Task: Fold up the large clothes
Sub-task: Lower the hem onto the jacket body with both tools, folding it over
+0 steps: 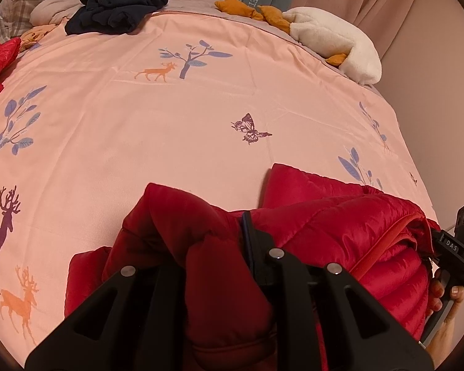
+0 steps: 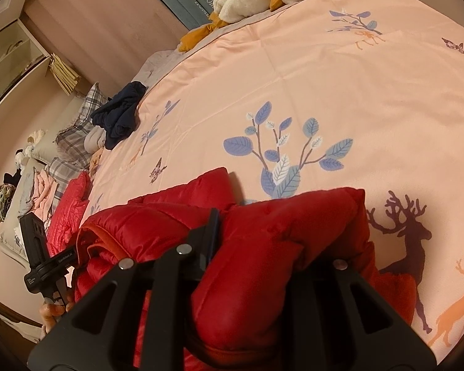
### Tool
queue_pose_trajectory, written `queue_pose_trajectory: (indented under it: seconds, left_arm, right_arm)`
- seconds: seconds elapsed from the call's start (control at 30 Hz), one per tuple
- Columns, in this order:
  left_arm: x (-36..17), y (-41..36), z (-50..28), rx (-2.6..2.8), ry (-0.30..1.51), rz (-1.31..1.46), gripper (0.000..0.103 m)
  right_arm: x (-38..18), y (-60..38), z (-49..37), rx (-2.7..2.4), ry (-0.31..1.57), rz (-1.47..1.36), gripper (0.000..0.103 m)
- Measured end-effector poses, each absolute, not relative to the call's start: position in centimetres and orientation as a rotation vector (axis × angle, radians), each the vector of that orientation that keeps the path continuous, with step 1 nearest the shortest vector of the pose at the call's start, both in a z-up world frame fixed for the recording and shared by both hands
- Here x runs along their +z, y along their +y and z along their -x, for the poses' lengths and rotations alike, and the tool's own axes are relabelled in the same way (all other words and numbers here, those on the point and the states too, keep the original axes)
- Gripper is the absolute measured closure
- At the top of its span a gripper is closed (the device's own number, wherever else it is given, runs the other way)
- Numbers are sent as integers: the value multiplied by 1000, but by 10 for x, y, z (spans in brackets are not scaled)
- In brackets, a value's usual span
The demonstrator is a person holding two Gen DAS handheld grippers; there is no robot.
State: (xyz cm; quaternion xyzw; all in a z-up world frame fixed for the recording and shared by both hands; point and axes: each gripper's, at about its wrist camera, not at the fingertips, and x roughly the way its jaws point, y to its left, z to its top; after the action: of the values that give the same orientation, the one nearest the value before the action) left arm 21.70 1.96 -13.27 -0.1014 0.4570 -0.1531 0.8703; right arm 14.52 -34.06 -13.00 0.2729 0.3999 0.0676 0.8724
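Bedding in pale pink, a duvet cover [image 1: 176,142] printed with deer, leaves and butterflies, is spreading across the whole bed and carrying everything else. At its near edge the red puffer jacket [image 1: 340,216] is lying bunched in a heap, with a padded roll of it rising between both tools. It is looking light and very soft, its quilted shell shiny and probably slippery, so thick folds are likely squashing and creeping out of a shallow pinch; seams, hem or the zipper edge would give a surer hold than the puffed panels. The left hand-held gripper [image 1: 219,247] is clamping a fat fold of that jacket, jaws nearly closed on it. The right hand-held gripper [image 2: 256,241] is likewise pinching a padded fold beside it. Farther off, a dark navy garment [image 1: 117,3] is sitting crumpled near the pillows, and a white plush toy [image 1: 334,40] is resting by the bed's far corner.
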Motion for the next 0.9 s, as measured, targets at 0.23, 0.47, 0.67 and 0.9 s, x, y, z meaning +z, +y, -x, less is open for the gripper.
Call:
queue_pose_trajectory:
  seconds: [0.23,0.47,0.67,0.9]
  left_arm:
    - [-130,17,-213,-307,939,185,86]
    - [-124,14,-208,-293,927,177,86]
    - [-117,16,-205,-293,925,200,85]
    - [-103,18,-200,-317,900,240,67]
  right_arm:
    - [-124,-341,-143,147,835,-574,81]
    - [-114,-339,-138,153,824,-579,73]
    - [-104,-337,-134,174,803,-588,58]
    - [-92,-337,-131,194,778,-607,43]
